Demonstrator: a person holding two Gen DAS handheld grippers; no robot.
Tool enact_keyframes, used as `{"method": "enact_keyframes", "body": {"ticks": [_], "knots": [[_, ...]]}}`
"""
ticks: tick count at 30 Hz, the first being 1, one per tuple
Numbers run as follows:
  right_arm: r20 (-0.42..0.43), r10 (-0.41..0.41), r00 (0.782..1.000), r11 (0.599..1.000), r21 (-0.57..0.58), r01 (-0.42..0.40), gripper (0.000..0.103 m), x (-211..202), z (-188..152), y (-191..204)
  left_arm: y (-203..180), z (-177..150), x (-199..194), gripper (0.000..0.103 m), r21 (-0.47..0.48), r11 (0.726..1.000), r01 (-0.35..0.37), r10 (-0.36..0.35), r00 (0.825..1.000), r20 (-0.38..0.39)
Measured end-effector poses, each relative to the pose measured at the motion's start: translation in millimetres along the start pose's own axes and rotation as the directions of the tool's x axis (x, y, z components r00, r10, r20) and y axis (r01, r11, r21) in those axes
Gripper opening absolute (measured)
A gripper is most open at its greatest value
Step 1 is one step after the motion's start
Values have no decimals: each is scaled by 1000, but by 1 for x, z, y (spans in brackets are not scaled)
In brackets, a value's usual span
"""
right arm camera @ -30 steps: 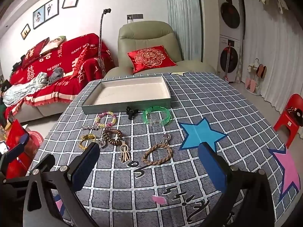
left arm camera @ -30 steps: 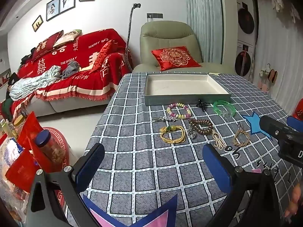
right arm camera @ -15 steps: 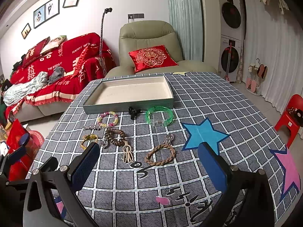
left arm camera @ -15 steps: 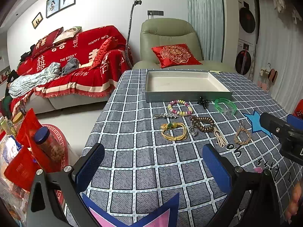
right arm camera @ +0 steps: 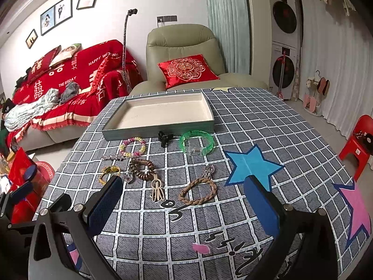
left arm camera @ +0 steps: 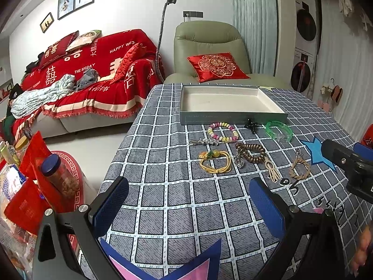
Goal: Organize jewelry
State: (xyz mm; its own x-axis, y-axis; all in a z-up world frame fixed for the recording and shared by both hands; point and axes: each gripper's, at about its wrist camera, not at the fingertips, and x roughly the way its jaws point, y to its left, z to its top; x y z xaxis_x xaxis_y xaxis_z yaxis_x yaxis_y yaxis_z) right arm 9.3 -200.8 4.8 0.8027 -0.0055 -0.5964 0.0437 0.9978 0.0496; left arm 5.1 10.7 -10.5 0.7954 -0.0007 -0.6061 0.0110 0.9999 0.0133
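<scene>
An empty grey tray (left arm camera: 233, 117) (right arm camera: 158, 129) with a cream inside sits at the far side of the checked tablecloth. In front of it lie a pastel bead bracelet (left arm camera: 223, 131) (right arm camera: 132, 145), a green bangle (left arm camera: 279, 131) (right arm camera: 197, 141), a black clip (left arm camera: 250, 124) (right arm camera: 165, 137), a brown bead bracelet (left arm camera: 250, 152) (right arm camera: 141, 166), a yellow cord bracelet (left arm camera: 215, 161) (right arm camera: 109, 171), a braided rope bracelet (left arm camera: 300, 168) (right arm camera: 198, 193) and a silver hairpin (left arm camera: 205, 141). My left gripper (left arm camera: 186, 206) and right gripper (right arm camera: 184, 206) are open and empty, well short of the jewelry.
The table's left edge (left arm camera: 121, 144) drops to the floor, with red bags and a jar (left arm camera: 58, 175) below. A red-covered sofa (left arm camera: 88, 74) and a green armchair (right arm camera: 184, 53) stand behind. A red stool (right arm camera: 359, 137) is at the right.
Both grippers have moved slightly forward toward the jewelry and stay open. The jewelry and tray have not moved.
</scene>
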Motion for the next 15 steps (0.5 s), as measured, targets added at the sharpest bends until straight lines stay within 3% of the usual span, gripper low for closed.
{"method": "enact_keyframes", "body": {"ticks": [15], "knots": [[-1, 3, 1000, 1000, -4, -3, 103, 1, 1, 2, 1, 1, 2, 103, -4, 1000, -2, 2, 1000, -5]]}}
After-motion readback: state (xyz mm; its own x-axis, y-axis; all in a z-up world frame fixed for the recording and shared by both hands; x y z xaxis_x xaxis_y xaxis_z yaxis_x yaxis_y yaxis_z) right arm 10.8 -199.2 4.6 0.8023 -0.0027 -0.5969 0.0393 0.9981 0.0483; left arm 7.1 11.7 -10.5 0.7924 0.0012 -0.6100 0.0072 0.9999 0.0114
